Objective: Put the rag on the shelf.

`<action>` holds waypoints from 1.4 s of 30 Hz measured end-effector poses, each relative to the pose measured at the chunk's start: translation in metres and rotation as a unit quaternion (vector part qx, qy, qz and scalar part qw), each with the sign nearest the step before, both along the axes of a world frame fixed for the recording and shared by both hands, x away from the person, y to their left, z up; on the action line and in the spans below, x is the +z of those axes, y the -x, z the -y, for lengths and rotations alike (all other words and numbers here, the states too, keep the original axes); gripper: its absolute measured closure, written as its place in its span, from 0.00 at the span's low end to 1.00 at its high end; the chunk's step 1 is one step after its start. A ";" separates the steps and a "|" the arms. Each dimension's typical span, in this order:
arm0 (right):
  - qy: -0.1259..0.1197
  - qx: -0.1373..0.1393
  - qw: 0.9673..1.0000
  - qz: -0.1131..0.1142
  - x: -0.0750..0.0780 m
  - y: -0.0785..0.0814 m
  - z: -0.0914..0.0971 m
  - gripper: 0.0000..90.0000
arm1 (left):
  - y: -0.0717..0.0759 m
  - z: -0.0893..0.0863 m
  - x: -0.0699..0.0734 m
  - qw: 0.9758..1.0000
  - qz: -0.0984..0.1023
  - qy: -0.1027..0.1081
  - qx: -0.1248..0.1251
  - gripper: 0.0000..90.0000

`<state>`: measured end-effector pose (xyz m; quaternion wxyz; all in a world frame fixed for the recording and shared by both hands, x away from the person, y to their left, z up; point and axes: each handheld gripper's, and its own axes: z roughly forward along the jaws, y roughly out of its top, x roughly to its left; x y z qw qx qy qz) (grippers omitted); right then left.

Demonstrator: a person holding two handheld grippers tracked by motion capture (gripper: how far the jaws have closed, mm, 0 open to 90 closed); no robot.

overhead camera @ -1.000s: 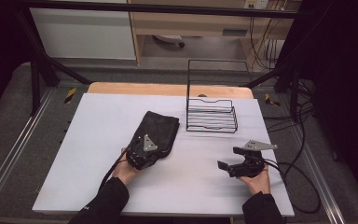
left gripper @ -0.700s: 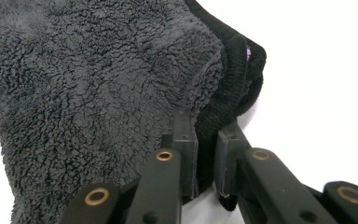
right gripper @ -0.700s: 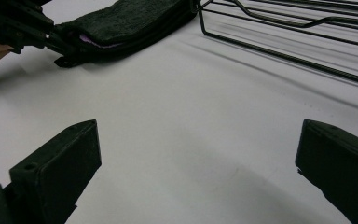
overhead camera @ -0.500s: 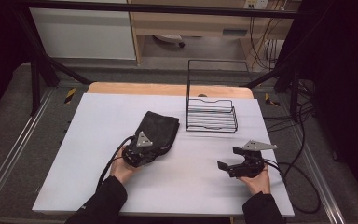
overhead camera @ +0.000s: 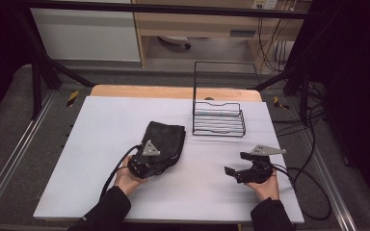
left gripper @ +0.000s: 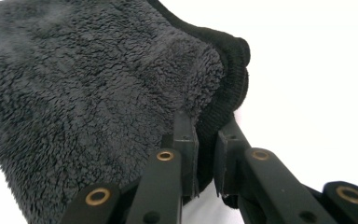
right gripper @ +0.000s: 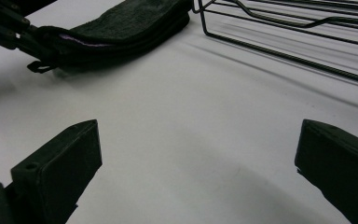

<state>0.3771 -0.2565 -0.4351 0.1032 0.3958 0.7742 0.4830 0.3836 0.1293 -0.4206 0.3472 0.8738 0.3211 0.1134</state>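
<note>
Fingers [left gripper: 186, 154] of the left gripper [left gripper: 205, 163] are pinched together on the ribbed hem of a folded dark grey fleece cloth [left gripper: 98, 88], the thin edge of the fabric caught between the 2 black pads with almost no gap left; the jaws have just been closing onto that edge. In the high view the left gripper [overhead camera: 150, 161] sits at the near corner of the folded cloth [overhead camera: 166, 139], which lies flat on the white table [overhead camera: 96, 144], left of centre. Its long axis runs diagonally, from the gripped near-left corner away toward the far right, so the free end points roughly at the black wire rack [overhead camera: 219, 120] standing at the far right part of the table. That diagonal seems to be what the coming move turns on: the rack lies beyond the cloth's far end, well apart from the grip, so a lift from this corner would probably let the rest of the cloth hang or drag behind. The right gripper [overhead camera: 243, 171] rests on the table to the right of the cloth, near it but apart from it, and it is the nearer of the 2 to the rack. Its jaws stand wide apart with nothing between them, and from its own view the cloth's folded edge [right gripper: 121, 25] lies ahead and to the left, with the rack's wires [right gripper: 289, 37] ahead and to the right.
</note>
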 end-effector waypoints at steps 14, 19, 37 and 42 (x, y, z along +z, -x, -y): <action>0.000 0.002 1.000 -0.004 0.000 0.000 -0.001 0.02 | 0.035 0.030 0.002 0.998 -0.039 0.039 -0.029 0.90; 0.000 0.002 1.000 -0.006 -0.001 0.000 -0.001 0.02 | 0.036 0.036 -0.002 0.998 -0.042 0.030 -0.032 0.89; 0.003 0.013 1.000 -0.026 0.003 0.003 -0.028 0.05 | 0.024 -0.046 0.002 0.994 -0.062 0.028 0.080 0.43; 0.007 0.030 0.999 -0.036 0.004 0.006 -0.054 0.09 | 0.025 -0.054 -0.015 0.991 -0.090 0.040 0.088 0.45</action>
